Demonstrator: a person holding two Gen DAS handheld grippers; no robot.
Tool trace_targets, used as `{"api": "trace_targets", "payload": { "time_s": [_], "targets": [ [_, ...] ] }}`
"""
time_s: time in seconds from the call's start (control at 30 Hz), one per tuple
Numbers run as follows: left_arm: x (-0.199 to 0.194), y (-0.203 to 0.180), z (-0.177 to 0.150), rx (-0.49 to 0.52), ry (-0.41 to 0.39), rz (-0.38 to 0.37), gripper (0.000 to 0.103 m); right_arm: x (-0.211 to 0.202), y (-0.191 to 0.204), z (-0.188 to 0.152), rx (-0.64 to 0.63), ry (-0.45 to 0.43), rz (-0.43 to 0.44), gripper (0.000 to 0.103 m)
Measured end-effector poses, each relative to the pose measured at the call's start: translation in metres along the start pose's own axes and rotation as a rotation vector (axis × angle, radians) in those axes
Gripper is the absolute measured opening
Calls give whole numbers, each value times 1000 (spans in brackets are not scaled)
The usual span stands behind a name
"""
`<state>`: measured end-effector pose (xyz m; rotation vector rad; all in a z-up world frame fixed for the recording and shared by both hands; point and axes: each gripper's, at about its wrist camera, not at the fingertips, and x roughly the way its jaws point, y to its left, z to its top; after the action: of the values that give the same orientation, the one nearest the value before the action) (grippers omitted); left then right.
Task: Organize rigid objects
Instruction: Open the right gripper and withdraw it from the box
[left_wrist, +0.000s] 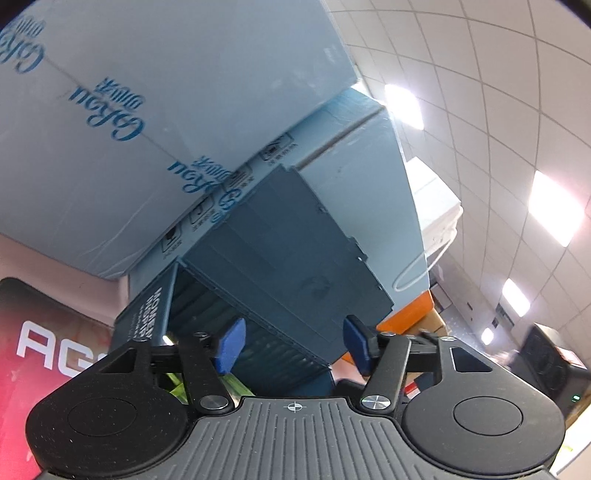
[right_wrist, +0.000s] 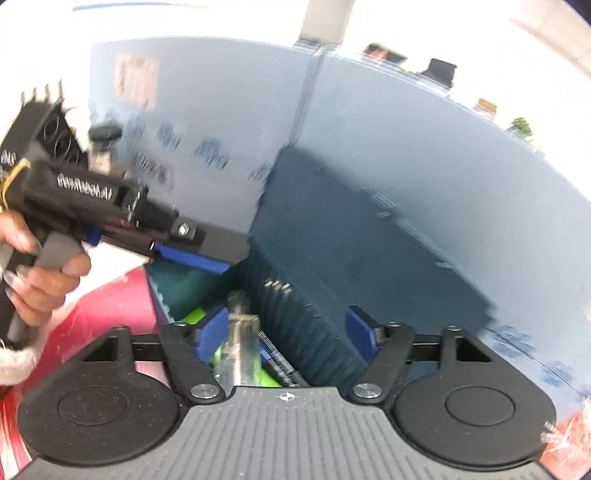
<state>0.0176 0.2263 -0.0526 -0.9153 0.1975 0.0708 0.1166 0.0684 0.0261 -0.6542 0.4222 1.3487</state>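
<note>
Jaws of the right gripper (right_wrist: 284, 338) stood spread wide, pinching nothing, poised just above the open dark teal storage box (right_wrist: 332, 258); jaws of the left gripper (left_wrist: 291, 345) likewise spread and empty, aimed up at the box's raised lid (left_wrist: 295, 251). Seemed mid-task, at the placing or sorting step: a metal cylindrical tool (right_wrist: 242, 343) already lay inside the box between the right fingers, untouched by either pad, beside lime-green pieces (right_wrist: 194, 315) whose kind could not be told through the blur. Judged next: either reach down and close on the metal tool to shift it, or withdraw and fetch another item; called for a slow, straight descent to clear the ribbed inner wall (right_wrist: 295, 317). Left gripper seen from the right wrist view, held by a bare hand (right_wrist: 33, 280) on its grey trigger grip, tilted downward toward the box's near corner above the red mat (right_wrist: 110, 310) on the tabletop. Light blue cartons (left_wrist: 166, 110) stacked close behind the box, leaving little room beyond the lid. Right view smeared, suggesting quick motion.
</note>
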Motion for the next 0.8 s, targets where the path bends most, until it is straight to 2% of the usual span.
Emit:
{"api": "trace_targets", "payload": {
  "time_s": [0.07, 0.13, 0.2, 0.23, 0.3, 0.43, 0.57, 0.67, 0.8],
  "targets": [
    [-1, -5, -1, 8, -3, -19, 59, -17, 1, -8, 37, -46, -29, 86],
    [-4, -14, -3, 39, -28, -29, 61, -31, 4, -18, 49, -83, -68, 87],
    [-7, -24, -6, 88, -45, -26, 69, -45, 8, -28, 68, -120, -96, 93],
    [-6, -28, -8, 106, -45, -32, 70, -51, 9, -33, 75, -137, -111, 93],
    [-4, -35, -12, 133, -30, -58, 70, -62, 12, -43, 87, -170, -143, 98],
    [4, -48, -21, 191, 8, -93, 70, -74, 12, -55, 113, -186, -219, 100],
    [10, -62, -31, 240, 35, -124, 76, -88, 12, -69, 146, -235, -311, 103],
    [16, -72, -40, 287, 57, -147, 78, -102, 11, -83, 159, -234, -361, 103],
    [21, -83, -50, 327, 95, -171, 86, -112, 10, -104, 174, -183, -396, 103]
  ]
}}
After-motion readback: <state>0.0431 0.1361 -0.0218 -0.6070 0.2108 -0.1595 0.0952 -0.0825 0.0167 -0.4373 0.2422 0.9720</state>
